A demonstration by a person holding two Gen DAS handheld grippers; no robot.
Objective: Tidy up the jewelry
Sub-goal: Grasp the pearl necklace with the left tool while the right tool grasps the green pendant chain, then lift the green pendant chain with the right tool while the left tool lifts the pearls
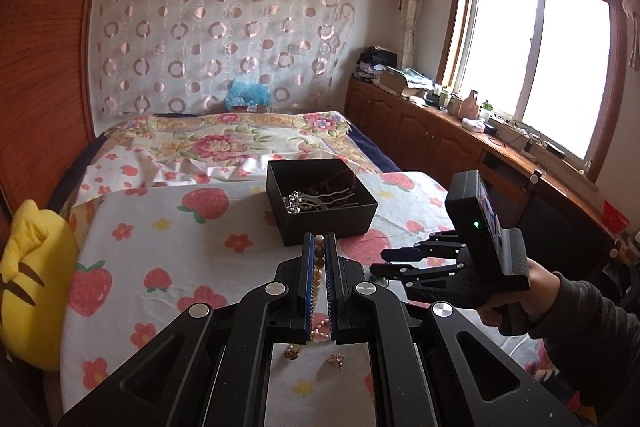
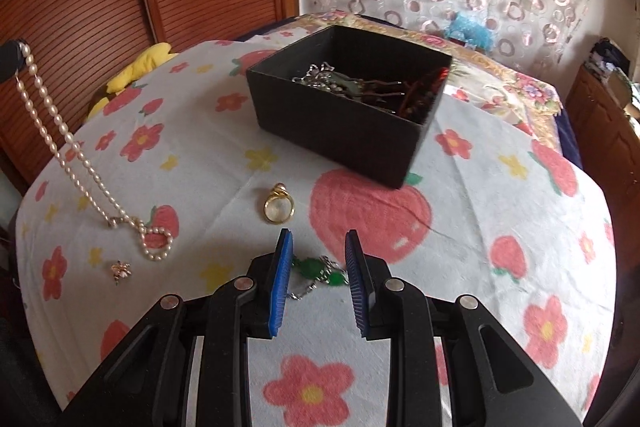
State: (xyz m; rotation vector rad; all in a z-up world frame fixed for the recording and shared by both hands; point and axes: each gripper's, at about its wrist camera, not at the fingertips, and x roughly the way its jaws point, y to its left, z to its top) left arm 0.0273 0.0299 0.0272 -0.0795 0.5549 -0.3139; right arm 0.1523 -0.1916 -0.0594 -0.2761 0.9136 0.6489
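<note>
Already the black box (image 2: 344, 115) on the flowered cloth (image 2: 500, 211) holds a tangle of pieces: hairpins, a silvery chain, something dark and reddish at the far corner. So part of the sorting looks done, I'd say, but a fair bit is left lying out.

The left tool (image 1: 319, 247) is pinched shut on a pearl necklace (image 2: 72, 151). Seen from the right side, the strand hangs from that tool high at the left edge and slopes down and to the right, its long axis running diagonally, with the lower end coiled in a small loop on the cloth. It is only partly lifted, well short of the box.

The right tool (image 2: 318, 249) hovers with its blue pads spread apart, gripping nothing. Just under and between them lies a green stone bracelet (image 2: 320, 273) on a fine chain, stretched roughly crosswise to the pads. Its far end is hidden.

A gold ring (image 2: 279, 207) stands near the front of the box, its opening facing the viewer, and a small flower-shaped earring (image 2: 120, 270) sits beside the pearl loop. In the left view a second little gold piece (image 1: 293, 352) shows near it; I can't tell what it is.
</note>
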